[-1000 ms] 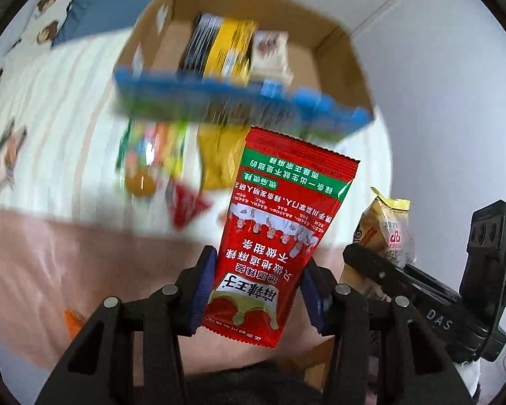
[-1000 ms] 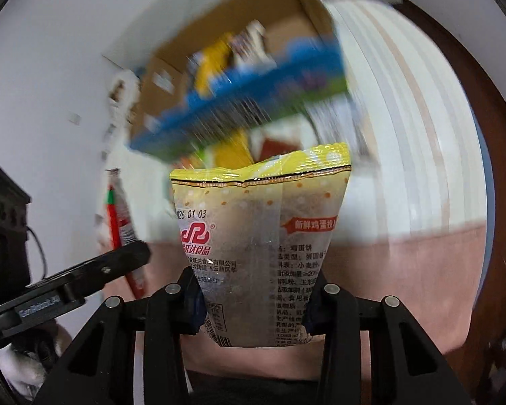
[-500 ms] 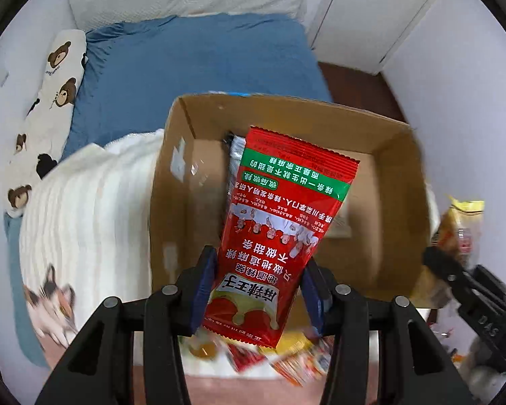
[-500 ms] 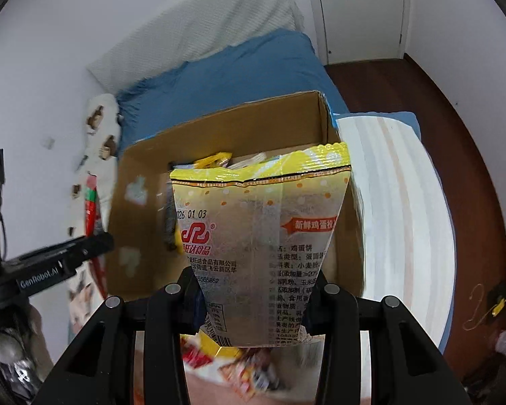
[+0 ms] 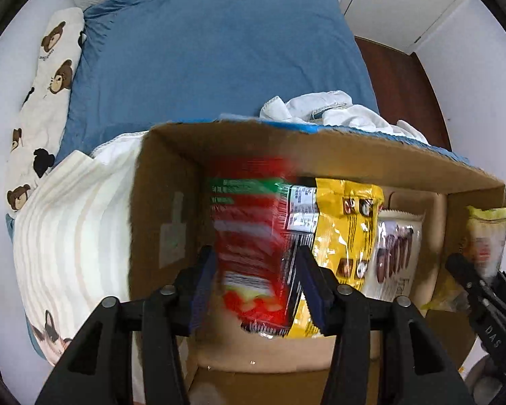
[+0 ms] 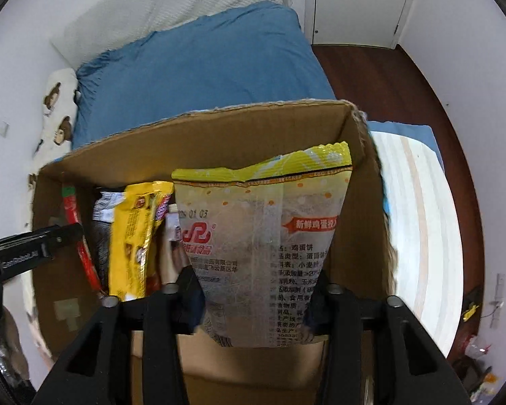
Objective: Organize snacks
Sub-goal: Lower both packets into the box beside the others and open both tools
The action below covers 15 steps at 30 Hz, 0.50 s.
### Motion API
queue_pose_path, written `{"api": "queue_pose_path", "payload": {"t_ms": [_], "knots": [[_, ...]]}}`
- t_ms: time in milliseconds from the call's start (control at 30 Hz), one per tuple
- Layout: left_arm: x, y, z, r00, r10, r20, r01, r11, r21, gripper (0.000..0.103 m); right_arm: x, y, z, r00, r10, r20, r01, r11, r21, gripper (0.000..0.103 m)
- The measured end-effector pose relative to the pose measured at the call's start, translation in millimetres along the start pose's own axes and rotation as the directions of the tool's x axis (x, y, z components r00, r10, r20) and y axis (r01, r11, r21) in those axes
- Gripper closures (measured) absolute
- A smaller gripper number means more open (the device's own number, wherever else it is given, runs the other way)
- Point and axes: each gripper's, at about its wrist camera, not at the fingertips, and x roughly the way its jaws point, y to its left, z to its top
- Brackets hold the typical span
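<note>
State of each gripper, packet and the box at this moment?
left gripper: jaws apart, open
red packet: blurred between its fingers, inside box
right gripper: shut on yellow-topped packet
cardboard box: open-topped, holding upright snacks
yellow packet: standing in box

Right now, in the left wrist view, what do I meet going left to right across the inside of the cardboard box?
Left wall of the cardboard box → red snack packet between the left gripper fingers → yellow packet → white packet → pale yellow packet in the right gripper.
</note>
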Motion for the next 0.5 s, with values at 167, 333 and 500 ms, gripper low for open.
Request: {"api": "queue_pose_path", "payload": {"t_ms": [167,333,500], "knots": [[2,-1,6,1.0,-0.016,0.01,0.016,1.0,-0.008,0.014,11,10,6,1.0,-0.012,-0.026,0.011,0.999,-0.037,0.01],[-2,-4,-1,0.999,-0.04,0.004,0.04,0.999,-0.009,0.014,9,11,4,1.0,-0.002,-0.011,0.002,1.0,-0.03,0.01],[-17,-6,-20,0.998,-0.054,0.045,0.055,0.998,-0.005,0.014,-9,13,-9,1.0,0.005,0.024,-0.005,1.0,-0.027,0.008]]}}
